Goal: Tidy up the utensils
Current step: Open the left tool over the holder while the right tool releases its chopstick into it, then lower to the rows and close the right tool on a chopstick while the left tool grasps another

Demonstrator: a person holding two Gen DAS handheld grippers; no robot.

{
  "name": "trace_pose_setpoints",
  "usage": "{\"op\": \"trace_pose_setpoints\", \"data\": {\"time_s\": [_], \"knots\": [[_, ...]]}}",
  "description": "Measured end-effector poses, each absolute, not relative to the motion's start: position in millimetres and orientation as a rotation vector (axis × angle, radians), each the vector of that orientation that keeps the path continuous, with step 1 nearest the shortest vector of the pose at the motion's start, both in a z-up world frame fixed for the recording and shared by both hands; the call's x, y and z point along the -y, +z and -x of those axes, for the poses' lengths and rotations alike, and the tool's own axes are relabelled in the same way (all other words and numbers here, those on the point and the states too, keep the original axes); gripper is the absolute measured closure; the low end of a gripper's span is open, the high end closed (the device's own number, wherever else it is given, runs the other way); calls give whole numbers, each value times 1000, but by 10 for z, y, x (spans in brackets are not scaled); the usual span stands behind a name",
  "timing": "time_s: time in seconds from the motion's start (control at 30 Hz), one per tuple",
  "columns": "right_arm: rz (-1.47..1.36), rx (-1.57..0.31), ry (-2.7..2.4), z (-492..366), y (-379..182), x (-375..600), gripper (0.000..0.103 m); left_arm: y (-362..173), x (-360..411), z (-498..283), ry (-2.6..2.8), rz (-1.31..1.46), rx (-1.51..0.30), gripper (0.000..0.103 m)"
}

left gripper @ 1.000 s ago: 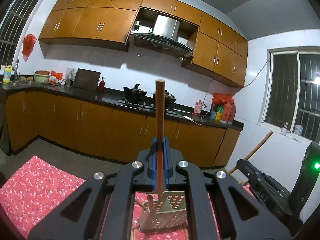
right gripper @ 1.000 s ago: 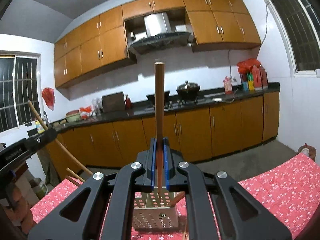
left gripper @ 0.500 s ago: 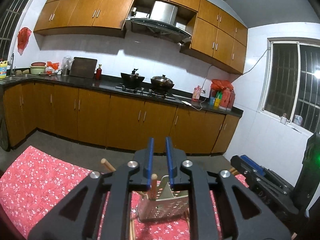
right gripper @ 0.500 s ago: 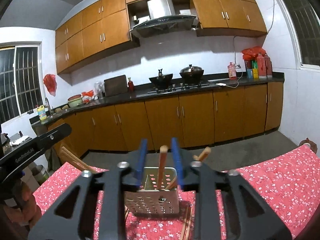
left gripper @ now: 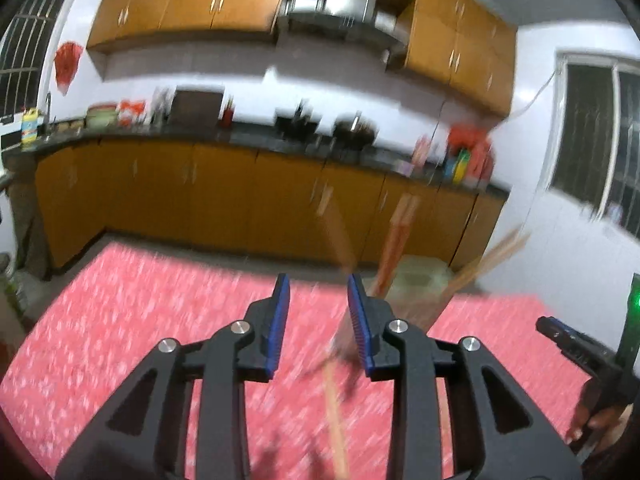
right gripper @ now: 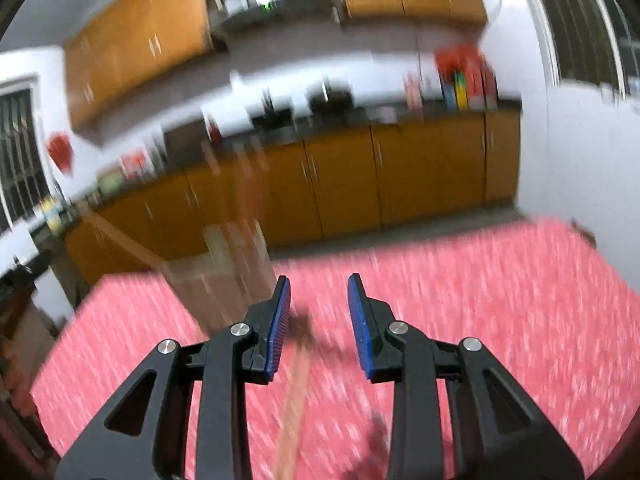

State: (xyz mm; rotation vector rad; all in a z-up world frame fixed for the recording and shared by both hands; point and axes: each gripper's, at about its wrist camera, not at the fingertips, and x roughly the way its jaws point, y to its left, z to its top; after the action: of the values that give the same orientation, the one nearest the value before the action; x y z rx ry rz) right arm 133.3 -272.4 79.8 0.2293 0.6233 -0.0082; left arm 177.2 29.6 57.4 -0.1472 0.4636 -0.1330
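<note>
both views heavily blurred. left gripper (left gripper: pixel 318 320) jaws spread, nothing between them; right gripper (right gripper: pixel 319 320) same. utensil holder (left gripper: pixel 416 280) with chopsticks (left gripper: pixel 394 248) sits right of center in left view, left of center (right gripper: pixel 232 256) in right view, on red floral tablecloth (left gripper: pixel 120 320). loose chopstick (left gripper: pixel 336 420) lies lower center.

Both fisheye views are heavily motion-blurred and bowed at the edges (dark windows), lit by bright indoor light.
</note>
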Motion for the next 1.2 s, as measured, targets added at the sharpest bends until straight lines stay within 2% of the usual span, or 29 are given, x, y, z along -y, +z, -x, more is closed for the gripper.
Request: {"op": "trace_pose_setpoints", "data": {"time_s": [0.13,0.2,0.33,0.53,0.67,1.2], "knots": [[-268,-844,36,-1385,132,2609,75,16,-323,-1848,-110,126,-654,72],[-261,-883,57,-1385,-13,2509,79,-220,-306,-1865,-109,114,-726,72],[-251,-923,91,-1403,-165,2318,79,-526,-261,-1839,-122,116,-804,72],[-191,-923,92,-1441,-223,2191,81,-635,-186,-1804,-158,131,-839,72],[-130,-914,46,-1450,-278,2184,95,-696,-110,-1800,-194,140,-860,72],[-158,-900,-58,-1448,-285,2409,95,-858,175,-1846,-244,83,-920,78]]}}
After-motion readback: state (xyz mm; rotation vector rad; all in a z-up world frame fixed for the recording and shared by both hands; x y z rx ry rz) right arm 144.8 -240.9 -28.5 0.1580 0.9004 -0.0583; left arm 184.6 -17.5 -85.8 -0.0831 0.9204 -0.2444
